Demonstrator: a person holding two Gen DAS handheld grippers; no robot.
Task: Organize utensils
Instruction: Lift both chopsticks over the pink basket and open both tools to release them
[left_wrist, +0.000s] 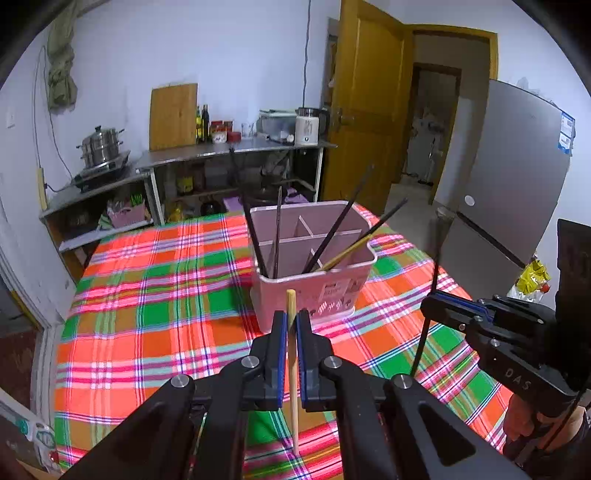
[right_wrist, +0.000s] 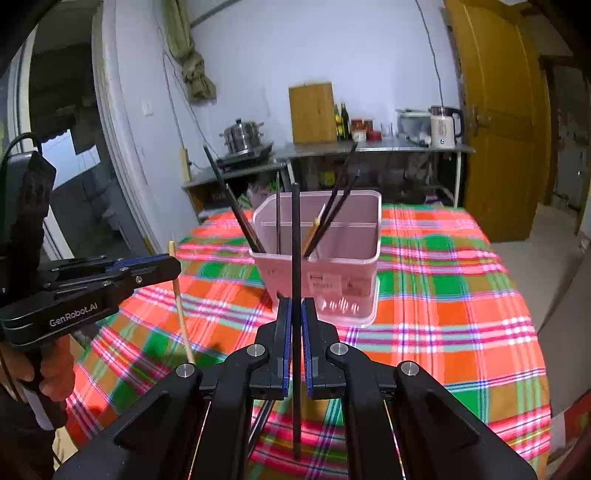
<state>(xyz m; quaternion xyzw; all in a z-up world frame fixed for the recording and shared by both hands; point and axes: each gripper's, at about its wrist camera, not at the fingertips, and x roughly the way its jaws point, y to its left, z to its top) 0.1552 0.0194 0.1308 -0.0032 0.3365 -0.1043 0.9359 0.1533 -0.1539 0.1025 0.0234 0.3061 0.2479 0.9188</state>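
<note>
A pink divided utensil holder (left_wrist: 317, 291) stands on the plaid tablecloth (left_wrist: 147, 332), with several dark chopsticks (left_wrist: 255, 236) and a tan one leaning in it. My left gripper (left_wrist: 292, 317) is shut on a tan wooden chopstick (left_wrist: 292, 369), held upright just before the holder. My right gripper (right_wrist: 295, 306) is shut on a black chopstick (right_wrist: 295, 258), held upright in front of the holder (right_wrist: 332, 258). The right gripper shows at the right in the left wrist view (left_wrist: 436, 306), the left gripper at the left in the right wrist view (right_wrist: 173, 262).
A steel counter (left_wrist: 236, 151) with a pot, cutting board, bottles and kettle runs along the back wall. A wooden door (left_wrist: 365, 110) and a grey fridge (left_wrist: 509, 177) stand to the right. The table edge (right_wrist: 532, 332) drops off on the right.
</note>
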